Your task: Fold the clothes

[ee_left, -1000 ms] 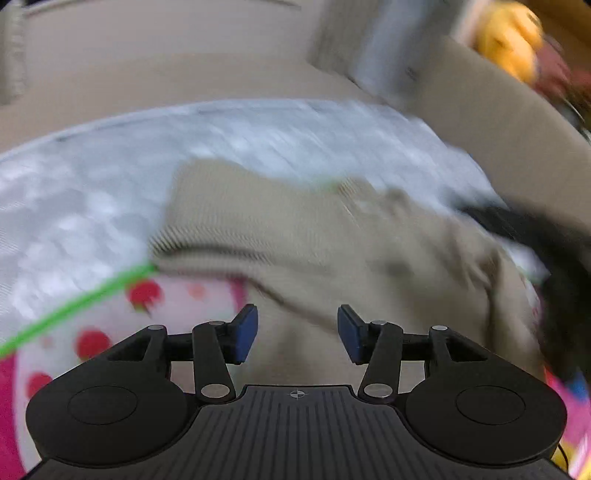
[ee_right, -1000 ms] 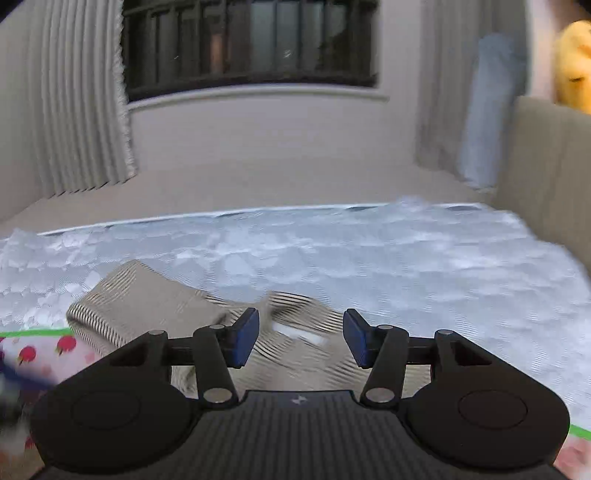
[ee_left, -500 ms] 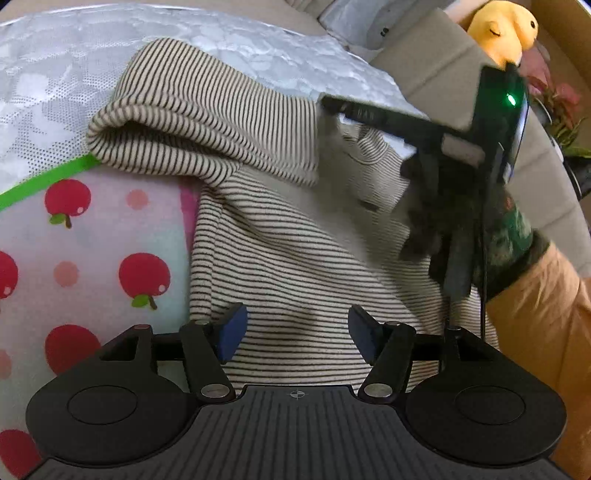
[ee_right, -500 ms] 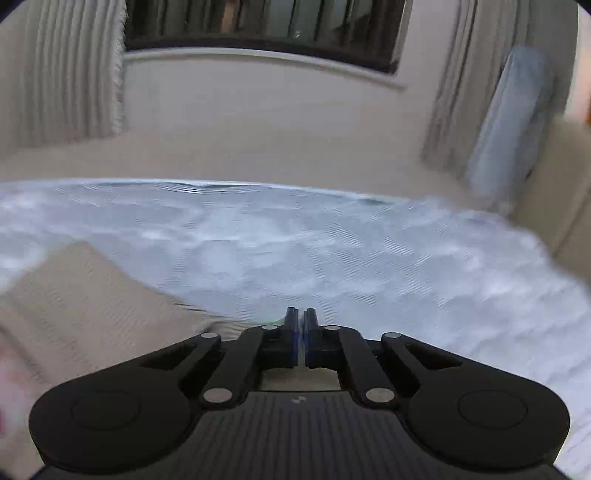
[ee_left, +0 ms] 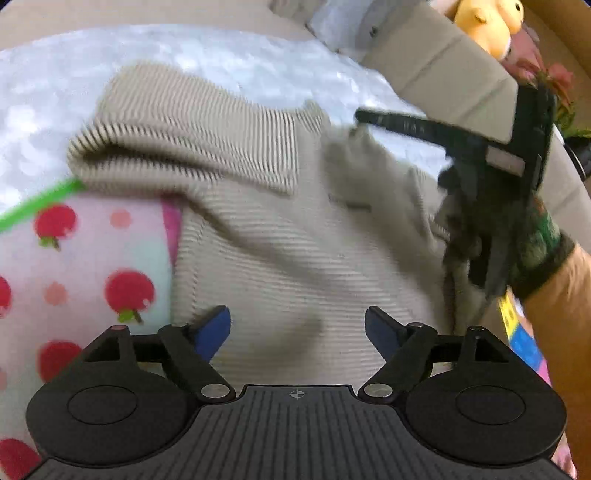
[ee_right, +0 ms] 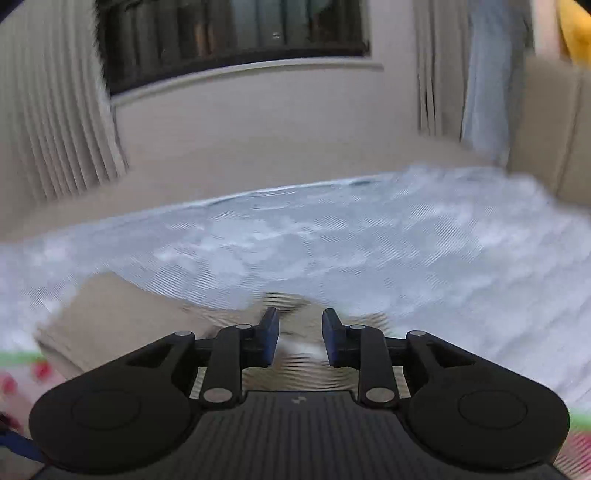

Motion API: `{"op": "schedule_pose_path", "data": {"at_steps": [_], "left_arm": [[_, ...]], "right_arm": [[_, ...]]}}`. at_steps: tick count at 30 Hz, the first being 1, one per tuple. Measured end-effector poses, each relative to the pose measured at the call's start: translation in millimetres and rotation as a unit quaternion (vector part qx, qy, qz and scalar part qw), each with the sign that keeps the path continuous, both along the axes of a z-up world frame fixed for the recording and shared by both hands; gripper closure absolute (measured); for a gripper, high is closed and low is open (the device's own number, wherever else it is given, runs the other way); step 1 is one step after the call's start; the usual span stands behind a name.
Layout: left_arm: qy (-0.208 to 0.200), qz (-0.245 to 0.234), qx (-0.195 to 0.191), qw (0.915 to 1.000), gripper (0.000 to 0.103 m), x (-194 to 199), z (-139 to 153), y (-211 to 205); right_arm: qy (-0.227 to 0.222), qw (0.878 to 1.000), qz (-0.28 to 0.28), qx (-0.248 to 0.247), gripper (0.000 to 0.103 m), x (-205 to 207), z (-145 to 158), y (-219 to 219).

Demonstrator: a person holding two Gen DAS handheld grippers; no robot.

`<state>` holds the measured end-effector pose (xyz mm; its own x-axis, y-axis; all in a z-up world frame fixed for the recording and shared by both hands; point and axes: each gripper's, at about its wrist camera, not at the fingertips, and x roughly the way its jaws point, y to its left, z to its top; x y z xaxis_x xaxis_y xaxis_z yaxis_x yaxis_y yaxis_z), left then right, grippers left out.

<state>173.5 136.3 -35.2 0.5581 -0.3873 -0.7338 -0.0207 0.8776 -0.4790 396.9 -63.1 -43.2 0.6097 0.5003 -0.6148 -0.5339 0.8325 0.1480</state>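
Note:
A beige striped knit sweater (ee_left: 295,236) lies on the bed, one sleeve folded across its top. My left gripper (ee_left: 297,328) is open and hovers just above the sweater's lower body. My right gripper (ee_right: 300,336) is open, its pads a small gap apart, over the sweater's collar edge (ee_right: 295,350). In the left wrist view the right gripper (ee_left: 365,118) reaches over the collar from the right side. The sweater's folded sleeve shows at lower left in the right wrist view (ee_right: 122,314).
A pink-and-white apple-print blanket (ee_left: 92,266) with a green edge lies under the sweater's left side. The grey patterned mattress (ee_right: 369,251) stretches beyond. A beige headboard (ee_left: 443,74) and a yellow plush toy (ee_left: 487,26) are at the upper right.
My right gripper was shut half a second ago and has now opened. My left gripper stays open over the sweater and has pulled back a little.

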Motion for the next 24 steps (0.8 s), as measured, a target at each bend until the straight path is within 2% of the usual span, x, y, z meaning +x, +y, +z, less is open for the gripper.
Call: {"op": "schedule_pose_path", "data": {"at_steps": [2, 4, 5, 6, 8, 10, 13, 16, 18, 21, 23, 24], "left_arm": [[-0.023, 0.022, 0.004, 0.9995, 0.018, -2.8, 12.1, 7.0], [-0.021, 0.025, -0.013, 0.9994, 0.019, -3.8, 12.5, 12.2], [-0.013, 0.02, -0.022, 0.9995, 0.019, -2.6, 9.3, 12.1], [-0.005, 0.015, -0.031, 0.9994, 0.019, -1.3, 6.2, 12.1], [0.011, 0.004, -0.048, 0.9988, 0.019, 1.2, -0.1, 11.9], [0.024, -0.012, -0.045, 0.9986, 0.019, 9.7, -8.3, 4.7], [0.031, -0.019, -0.031, 0.9988, 0.018, 11.6, -11.5, 2.3], [0.031, -0.022, -0.022, 0.999, 0.018, 8.4, -11.7, 2.6], [0.03, -0.028, -0.014, 0.9991, 0.018, 4.9, -13.0, 2.1], [0.022, -0.031, -0.007, 0.9992, 0.017, 2.8, -12.2, 1.1], [-0.001, -0.023, 0.02, 0.9995, 0.017, 3.6, -3.9, -0.6], [-0.013, -0.019, 0.034, 0.9992, 0.017, 4.2, 0.5, -1.5]], "right_arm": [[0.012, 1.0, -0.01, 0.014, 0.074, 2.8, -9.8, 14.2], [0.016, 1.0, 0.005, 0.005, 0.072, 3.8, -18.7, 32.8], [0.018, 1.0, 0.017, -0.006, 0.08, 3.8, -22.6, 43.2], [0.018, 0.999, 0.027, -0.034, 0.088, 3.6, -25.7, 56.4], [-0.01, 0.995, 0.04, -0.095, 0.094, -0.5, -27.8, 76.2], [-0.051, 0.988, 0.038, -0.138, 0.096, 3.4, -23.7, 83.3], [-0.082, 0.98, 0.02, -0.18, 0.096, 20.1, -23.2, 89.5], [-0.086, 0.972, 0.04, -0.215, 0.095, 27.4, -36.0, 96.4], [-0.078, 0.978, 0.033, -0.192, 0.093, 26.2, -30.7, 88.2], [-0.065, 0.991, 0.012, -0.119, 0.083, 7.8, -1.1, 48.3], [-0.067, 0.995, 0.001, -0.079, 0.076, -13.2, 23.4, 16.2], [-0.079, 0.994, 0.005, -0.081, 0.075, -31.1, 32.5, 2.4]]}}
